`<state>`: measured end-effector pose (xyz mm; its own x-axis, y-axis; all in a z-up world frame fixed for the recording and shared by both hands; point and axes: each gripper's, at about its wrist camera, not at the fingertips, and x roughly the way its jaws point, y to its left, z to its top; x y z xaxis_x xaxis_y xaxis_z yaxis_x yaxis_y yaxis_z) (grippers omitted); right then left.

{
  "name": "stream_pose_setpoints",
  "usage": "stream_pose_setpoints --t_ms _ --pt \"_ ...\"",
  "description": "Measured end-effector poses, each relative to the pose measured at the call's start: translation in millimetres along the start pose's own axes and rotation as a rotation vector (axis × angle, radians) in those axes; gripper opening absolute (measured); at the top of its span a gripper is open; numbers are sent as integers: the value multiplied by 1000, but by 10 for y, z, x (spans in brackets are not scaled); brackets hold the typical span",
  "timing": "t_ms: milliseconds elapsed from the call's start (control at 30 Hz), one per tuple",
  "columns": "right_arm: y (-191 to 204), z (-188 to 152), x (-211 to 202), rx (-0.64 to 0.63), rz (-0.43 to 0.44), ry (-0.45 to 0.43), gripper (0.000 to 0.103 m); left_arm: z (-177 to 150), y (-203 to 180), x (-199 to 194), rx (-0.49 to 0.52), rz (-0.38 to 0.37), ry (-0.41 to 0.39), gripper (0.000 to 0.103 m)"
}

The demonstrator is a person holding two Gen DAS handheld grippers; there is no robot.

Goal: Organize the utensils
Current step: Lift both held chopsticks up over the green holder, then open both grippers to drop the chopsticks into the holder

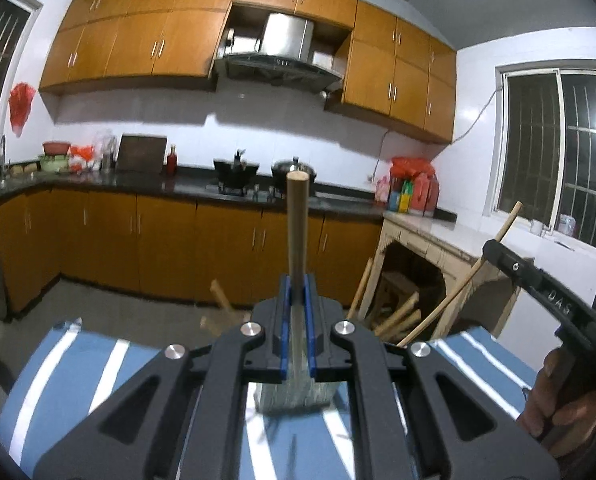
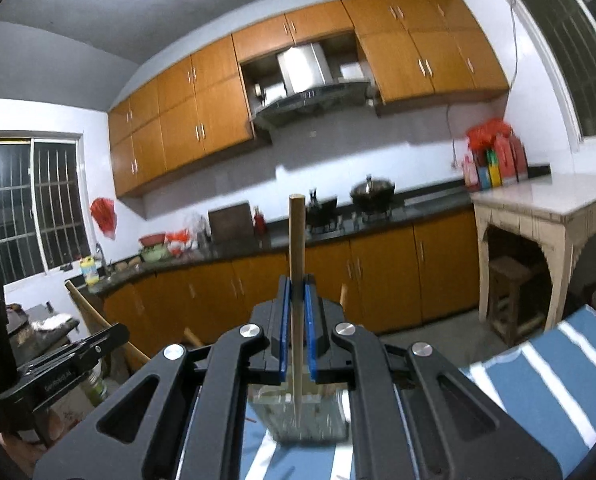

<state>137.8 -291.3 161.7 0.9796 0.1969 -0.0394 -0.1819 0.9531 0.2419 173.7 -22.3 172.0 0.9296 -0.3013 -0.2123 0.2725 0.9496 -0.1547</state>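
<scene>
A wooden stick [image 1: 297, 228], round and thick, is clamped between the blue pads [image 1: 283, 320] of the left gripper [image 1: 297, 284]; a thinner wooden stick [image 2: 296, 248] is clamped the same way in the right gripper [image 2: 296, 286]; both are judged light, stiff and dry, unlikely to slip against the pads, and best gripped near the middle or lower part as is done here; each long axis runs forward along the fingers, the blunt end pointing up and away toward the kitchen cabinets [image 1: 201, 236], the thin stick tapering toward the camera; both tongs are narrowed onto their sticks; below each, a glassy rectangular holder [image 2: 298, 416] is seen, blurred, on a blue cloth with white stripes [image 1: 77, 364]; more sticks [image 1: 398, 316] are seen beyond the cloth's edge, under a pale side table [image 2: 538, 204]
</scene>
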Motion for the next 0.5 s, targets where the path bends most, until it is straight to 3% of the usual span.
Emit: stream_pose_setpoints --t_ms 200,500 --pt "22 -10 298 -8 -27 -47 8 235 -66 346 -5 33 -55 8" --pt "13 -330 674 -22 -53 24 8 -12 6 819 -45 59 32 8"
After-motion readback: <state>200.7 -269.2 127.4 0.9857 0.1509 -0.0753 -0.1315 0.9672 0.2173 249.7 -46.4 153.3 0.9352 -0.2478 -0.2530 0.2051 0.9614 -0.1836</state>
